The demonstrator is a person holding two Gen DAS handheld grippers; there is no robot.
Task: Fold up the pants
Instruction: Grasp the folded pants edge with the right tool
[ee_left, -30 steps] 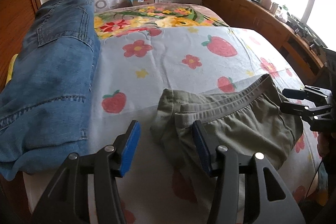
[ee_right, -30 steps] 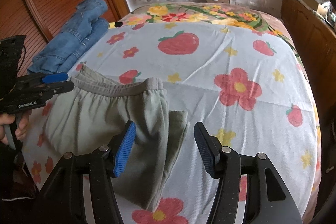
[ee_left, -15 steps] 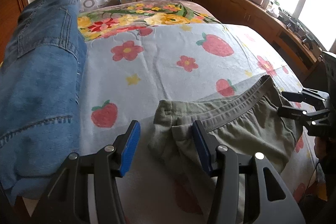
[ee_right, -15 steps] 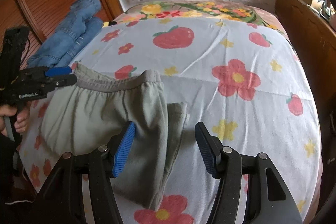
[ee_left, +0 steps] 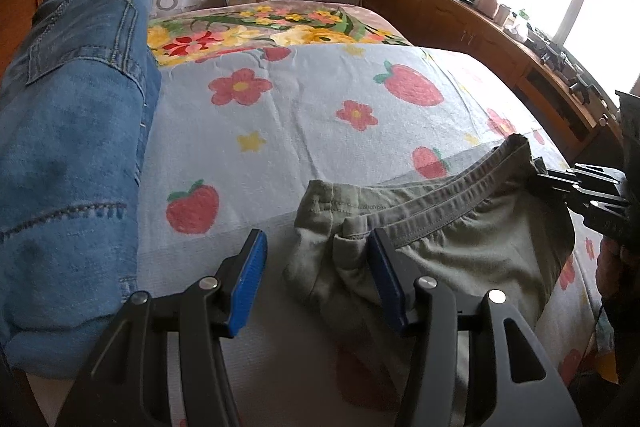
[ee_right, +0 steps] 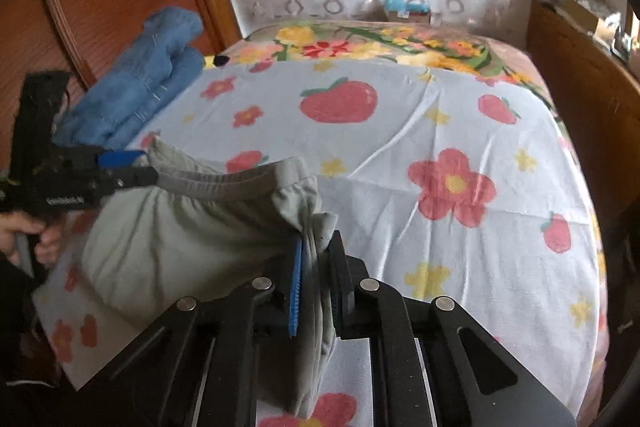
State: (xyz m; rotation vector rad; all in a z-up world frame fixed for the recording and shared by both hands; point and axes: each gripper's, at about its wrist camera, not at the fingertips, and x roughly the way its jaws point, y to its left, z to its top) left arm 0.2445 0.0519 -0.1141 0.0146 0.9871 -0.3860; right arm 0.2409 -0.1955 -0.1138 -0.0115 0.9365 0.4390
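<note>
Black tool [ee_left: 316, 283] frames, blue ribbed pads [ee_left: 250, 281], silver pivot screws

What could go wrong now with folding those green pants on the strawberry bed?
1. The right gripper is closing on a thick bunch of the green pants. It may catch extra layers, so the fold could come out lumpy.
2. The left gripper is open around the other waistband corner, not pinching it. If only the right side lifts, the pants may drag and twist.

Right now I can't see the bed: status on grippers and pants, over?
Right gripper closing on green pants. Left gripper open at waistband. Jeans beside, not blocking.
</note>
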